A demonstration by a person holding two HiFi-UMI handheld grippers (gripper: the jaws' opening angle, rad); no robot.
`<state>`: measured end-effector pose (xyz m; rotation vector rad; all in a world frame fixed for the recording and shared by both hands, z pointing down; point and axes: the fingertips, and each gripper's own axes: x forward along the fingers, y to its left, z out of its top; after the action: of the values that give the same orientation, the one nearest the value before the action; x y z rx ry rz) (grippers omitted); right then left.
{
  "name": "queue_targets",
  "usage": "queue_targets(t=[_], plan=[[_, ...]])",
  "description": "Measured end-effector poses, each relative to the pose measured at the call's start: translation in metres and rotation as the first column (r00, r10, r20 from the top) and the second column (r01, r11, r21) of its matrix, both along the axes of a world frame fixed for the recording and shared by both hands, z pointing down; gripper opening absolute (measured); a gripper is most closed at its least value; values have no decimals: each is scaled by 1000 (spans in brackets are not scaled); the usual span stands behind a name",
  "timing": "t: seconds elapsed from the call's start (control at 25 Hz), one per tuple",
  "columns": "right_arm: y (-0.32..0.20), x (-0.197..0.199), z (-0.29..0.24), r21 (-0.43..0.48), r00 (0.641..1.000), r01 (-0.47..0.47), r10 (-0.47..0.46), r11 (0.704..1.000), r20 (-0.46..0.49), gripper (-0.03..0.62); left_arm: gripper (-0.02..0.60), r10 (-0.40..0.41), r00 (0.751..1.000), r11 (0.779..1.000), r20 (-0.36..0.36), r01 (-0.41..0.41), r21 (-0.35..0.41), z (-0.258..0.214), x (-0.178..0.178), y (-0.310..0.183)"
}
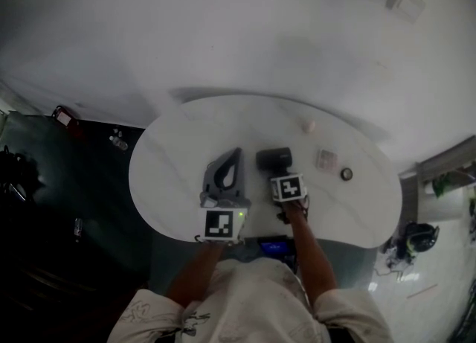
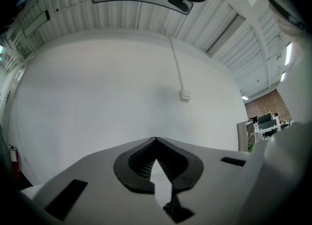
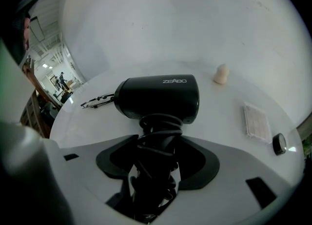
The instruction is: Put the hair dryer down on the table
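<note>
Right hand-held gripper (image 3: pixel 156 158) clamps cord-wrapped hair dryer (image 3: pixel 158 97) handle, its base hidden; left hand-held gripper (image 2: pixel 156 146) closed, empty.

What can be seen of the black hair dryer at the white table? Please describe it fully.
The black hair dryer looks like matte plastic: a short round barrel with pale lettering, lying crosswise. A black cord is wound around its handle. The right gripper is clamped on that wrapped handle, one jaw on each side. The barrel is low over the white table; whether it touches the top cannot be told.
</note>
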<state>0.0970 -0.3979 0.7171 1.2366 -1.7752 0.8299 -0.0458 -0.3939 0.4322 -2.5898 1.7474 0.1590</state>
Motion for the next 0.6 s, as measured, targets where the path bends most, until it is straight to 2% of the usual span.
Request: queue_targets(t=[0.2, 0.48, 0.6], plan=[[17, 4, 6, -100, 999, -34, 35, 994, 3, 262, -2, 0, 1000, 1000, 4, 0, -5, 0, 0, -1], [3, -9, -4, -2, 998, -19, 19, 1000, 59, 317, -2, 9, 1000, 1000, 11, -9, 0, 2, 1, -1], [1, -2, -12, 36, 1000, -23, 22, 999, 1, 331, -2, 13, 1000, 1000, 7, -13, 2, 1, 2, -1]])
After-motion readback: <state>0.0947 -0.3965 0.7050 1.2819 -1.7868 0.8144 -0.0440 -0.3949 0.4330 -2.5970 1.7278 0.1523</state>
